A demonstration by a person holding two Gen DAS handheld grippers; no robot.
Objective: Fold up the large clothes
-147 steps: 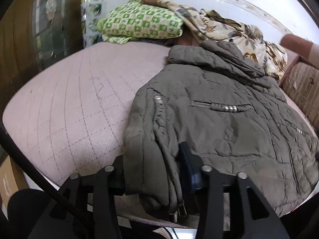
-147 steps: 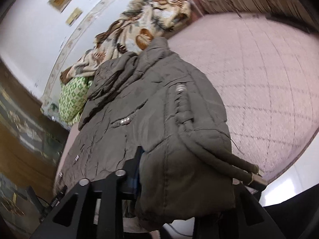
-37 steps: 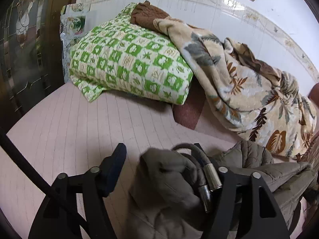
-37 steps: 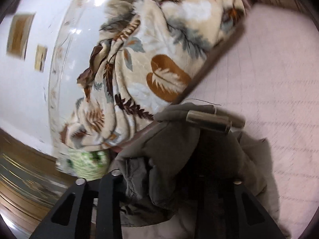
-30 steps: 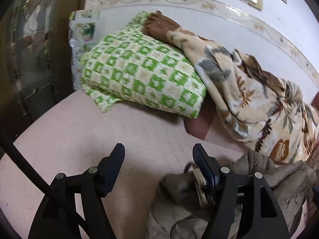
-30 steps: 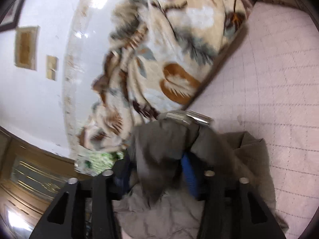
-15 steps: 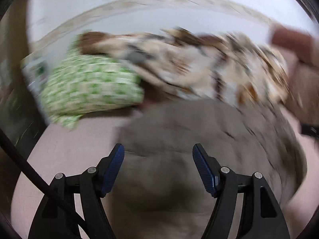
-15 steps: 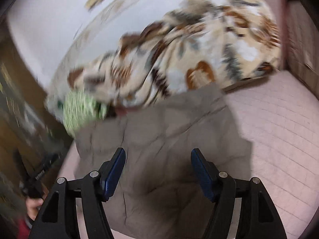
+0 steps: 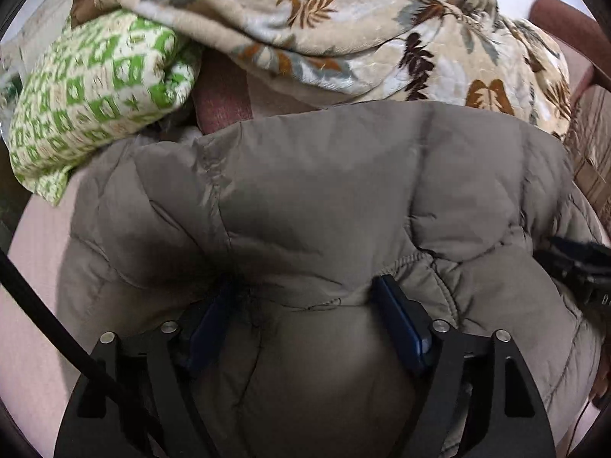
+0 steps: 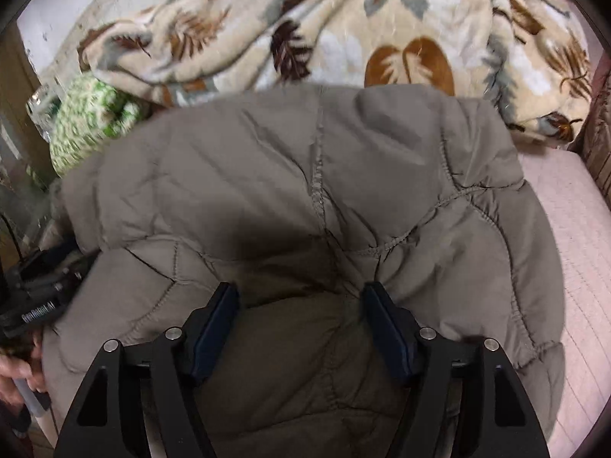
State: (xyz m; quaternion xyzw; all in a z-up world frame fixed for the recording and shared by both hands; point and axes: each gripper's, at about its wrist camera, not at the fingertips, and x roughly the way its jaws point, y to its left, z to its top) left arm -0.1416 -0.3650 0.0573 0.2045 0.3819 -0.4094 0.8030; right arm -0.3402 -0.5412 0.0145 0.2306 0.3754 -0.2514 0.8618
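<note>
Both the left gripper [image 9: 301,301] and right gripper [image 10: 299,305], jaws just widened, press the puffy jacket [image 9: 324,191]; released, its fold may spring open

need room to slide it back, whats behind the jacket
Behind the jacket lie a leaf-print blanket and a green checked pillow, with a reddish cushion between them. The jacket hides whether it touches them.

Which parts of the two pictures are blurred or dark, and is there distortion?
Left wrist view: fisheye bending with black corners; green checked pillow slightly smeared; dark shadow on the jacket by the fingertips. Right wrist view: same distortion; pillow and leaf-print blanket blurred; similar shadow on jacket.
</note>
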